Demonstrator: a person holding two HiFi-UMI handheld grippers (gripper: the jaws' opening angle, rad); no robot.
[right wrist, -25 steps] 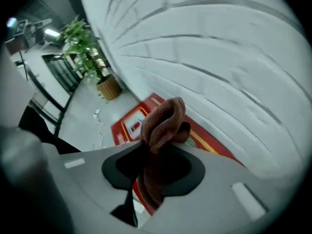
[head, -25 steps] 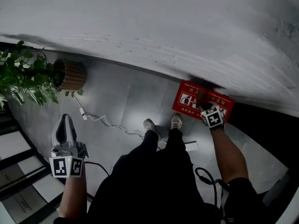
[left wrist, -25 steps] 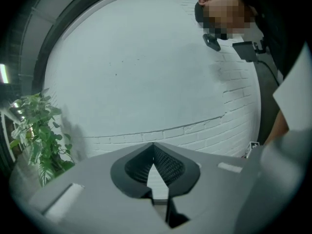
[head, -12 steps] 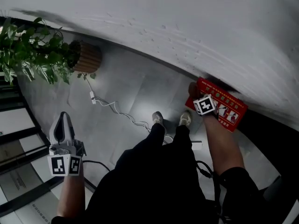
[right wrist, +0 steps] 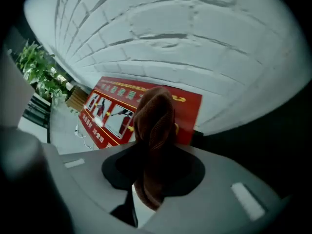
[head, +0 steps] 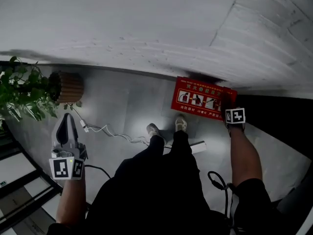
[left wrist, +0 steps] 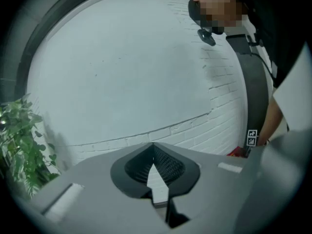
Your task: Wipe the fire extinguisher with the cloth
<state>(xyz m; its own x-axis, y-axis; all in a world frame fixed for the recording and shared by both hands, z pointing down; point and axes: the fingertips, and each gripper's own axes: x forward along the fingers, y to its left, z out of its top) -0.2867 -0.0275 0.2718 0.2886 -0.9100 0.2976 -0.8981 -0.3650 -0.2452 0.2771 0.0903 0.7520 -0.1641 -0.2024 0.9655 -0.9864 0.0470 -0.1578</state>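
A red fire extinguisher box point(head: 203, 98) with white pictograms lies on the floor against the white brick wall; no extinguisher itself shows. In the head view my right gripper's marker cube point(head: 234, 115) hangs just past the box's right end, its jaws hidden under it. In the right gripper view the right gripper point(right wrist: 152, 172) points down at the box point(right wrist: 114, 112) and is shut on a bunched brown cloth point(right wrist: 155, 126). My left gripper point(head: 66, 119) is held out far to the left, away from the box. Its jaws point(left wrist: 153, 149) meet at the tips with nothing between them.
A potted plant point(head: 22, 89) in a ribbed pot point(head: 68, 87) stands at the left by the wall. A white cable point(head: 110, 131) runs across the grey floor to a white block point(head: 198, 147) by the person's feet point(head: 166, 127). A black panel point(head: 276, 119) lies to the right.
The right gripper with the cloth has swung from over the box's left part to just past its right end. The head view has shifted. The left gripper stays out at the left.
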